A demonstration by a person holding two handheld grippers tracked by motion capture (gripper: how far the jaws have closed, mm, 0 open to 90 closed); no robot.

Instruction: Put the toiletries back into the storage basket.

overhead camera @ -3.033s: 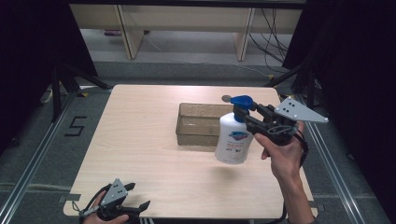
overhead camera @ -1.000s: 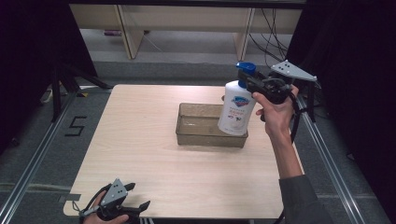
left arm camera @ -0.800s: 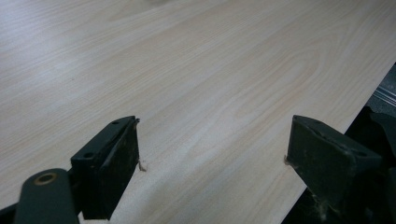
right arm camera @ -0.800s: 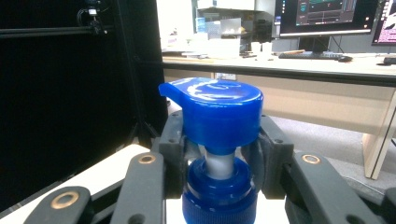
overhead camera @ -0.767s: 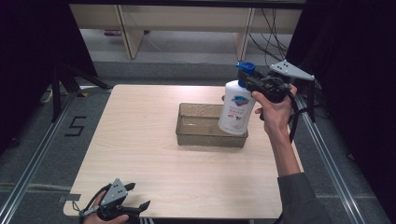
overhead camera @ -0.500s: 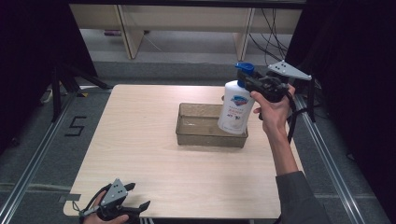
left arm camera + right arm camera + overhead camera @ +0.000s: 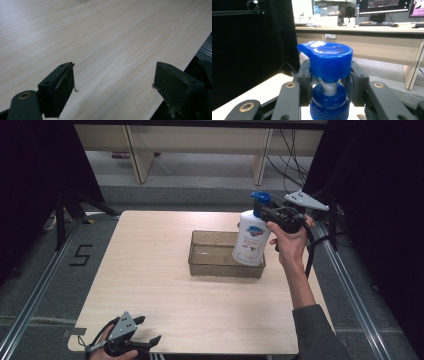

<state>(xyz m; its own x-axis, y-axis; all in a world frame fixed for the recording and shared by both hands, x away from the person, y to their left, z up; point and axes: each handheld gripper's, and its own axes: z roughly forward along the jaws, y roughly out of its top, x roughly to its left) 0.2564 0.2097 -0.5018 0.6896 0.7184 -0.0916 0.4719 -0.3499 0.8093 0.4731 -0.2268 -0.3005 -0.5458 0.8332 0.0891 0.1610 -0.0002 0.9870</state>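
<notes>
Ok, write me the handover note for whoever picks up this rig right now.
Right hand-held gripper: shut on the pump bottle at its neck, under the blue pump head.
Left hand-held gripper: open, holding nothing, at the table's near left edge.
Bottle: upright, over the right end of the clear tray; contact with the tray floor can't be judged.
Done: bottle picked up.
Left: probably set it in the tray, release.

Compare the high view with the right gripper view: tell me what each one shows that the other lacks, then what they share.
High view: the white bottle body hangs over the right end of the brown tray on the table, and the left gripper rests at the near edge.

Right gripper view: the pads clamp the neck under the blue pump head; desks with monitors stand beyond.

Both: the right gripper holding the pump bottle by its neck.
</notes>
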